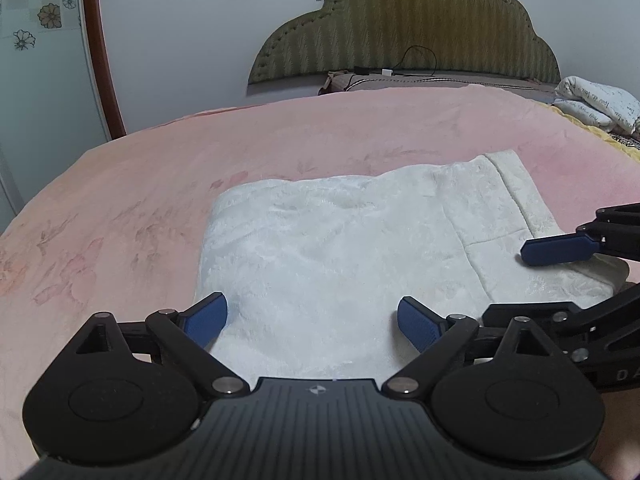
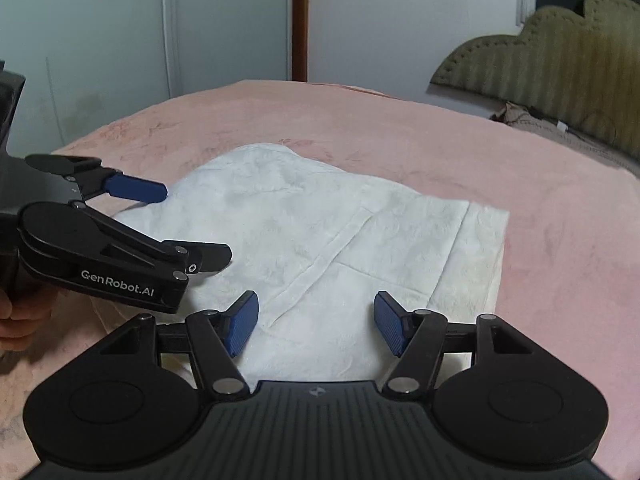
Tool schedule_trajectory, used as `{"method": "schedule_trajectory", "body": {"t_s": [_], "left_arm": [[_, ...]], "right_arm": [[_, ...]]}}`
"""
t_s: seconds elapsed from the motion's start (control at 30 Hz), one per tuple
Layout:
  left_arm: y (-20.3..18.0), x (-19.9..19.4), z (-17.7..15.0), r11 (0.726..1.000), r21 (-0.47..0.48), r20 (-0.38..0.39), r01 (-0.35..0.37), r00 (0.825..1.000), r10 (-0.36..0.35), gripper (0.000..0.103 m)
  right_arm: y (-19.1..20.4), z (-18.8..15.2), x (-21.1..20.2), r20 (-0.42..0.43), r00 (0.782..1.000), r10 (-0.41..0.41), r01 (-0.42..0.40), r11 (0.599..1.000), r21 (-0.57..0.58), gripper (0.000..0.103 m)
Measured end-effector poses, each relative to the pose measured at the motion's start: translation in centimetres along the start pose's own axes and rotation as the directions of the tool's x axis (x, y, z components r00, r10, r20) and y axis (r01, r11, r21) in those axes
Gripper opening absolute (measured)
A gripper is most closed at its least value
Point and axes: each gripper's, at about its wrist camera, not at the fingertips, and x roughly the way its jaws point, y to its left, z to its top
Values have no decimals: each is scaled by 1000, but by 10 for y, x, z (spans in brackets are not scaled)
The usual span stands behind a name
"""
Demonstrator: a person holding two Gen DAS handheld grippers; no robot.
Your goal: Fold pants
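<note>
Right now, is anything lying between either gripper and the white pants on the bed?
Nothing visible. The white pants lie bare on the pink blanket, directly below the open left gripper and open right gripper.

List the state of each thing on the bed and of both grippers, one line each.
white pants: folded into a flat stack on the blanket, waistband end to the right.
left gripper: open, nothing between its pads, over the near edge of the pants.
right gripper: open, nothing gripped, over the pants.
pink blanket: spread flat over the bed.
printed pillow: lying at the far right by the headboard.
</note>
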Motion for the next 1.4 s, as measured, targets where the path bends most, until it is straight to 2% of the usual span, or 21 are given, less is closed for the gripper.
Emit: {"method": "schedule_trajectory", "body": {"t_s": [0.4, 0.57, 0.67, 0.73, 0.77, 0.83, 0.9, 1.0, 1.07, 1.23, 1.4], "left_arm": [[-3, -9, -9, 999, 49, 27, -3, 1000, 1, 99], [17, -16, 3, 999, -47, 77, -19, 997, 23, 98], [21, -11, 6, 998, -53, 27, 24, 999, -23, 98], [14, -6, 0, 998, -5, -17, 56, 998, -56, 98], [5, -6, -5, 998, 51, -18, 40, 999, -39, 99], [-9, -13, -12, 990, 139, 49, -9, 999, 2, 98], [-17, -18, -11, 982, 189, 59, 12, 998, -23, 97], [-16, -20, -6, 987, 150, 59, 61, 996, -71, 99], [-16, -16, -6, 989, 117, 40, 87, 995, -92, 99], [-18, -10, -14, 996, 47, 34, 71, 997, -73, 102], [-19, -10, -14, 998, 25, 36, 55, 998, -55, 103]], "right_arm": [[2, -7, -11, -5, 1000, -8, 8, 1000, -2, 64], [0, 1, -18, 23, 1000, -14, 13, 1000, 14, 64], [0, -4, -9, -19, 1000, 3, -3, 1000, -9, 65], [0, -7, -10, -15, 1000, 12, -12, 1000, -20, 66], [-1, -7, -12, -23, 999, 31, -31, 999, -13, 66], [-8, -6, -19, -17, 998, 57, -57, 998, 12, 66], [-19, -5, -27, 24, 998, 59, -61, 995, 76, 66], [-34, -3, -38, 76, 997, 14, -27, 986, 167, 66], [-34, -4, -40, 85, 996, -24, 10, 987, 160, 66], [-21, -13, -27, 17, 997, -78, 76, 994, 78, 66], [-18, -21, -30, 26, 995, -101, 98, 992, 75, 66]]}}
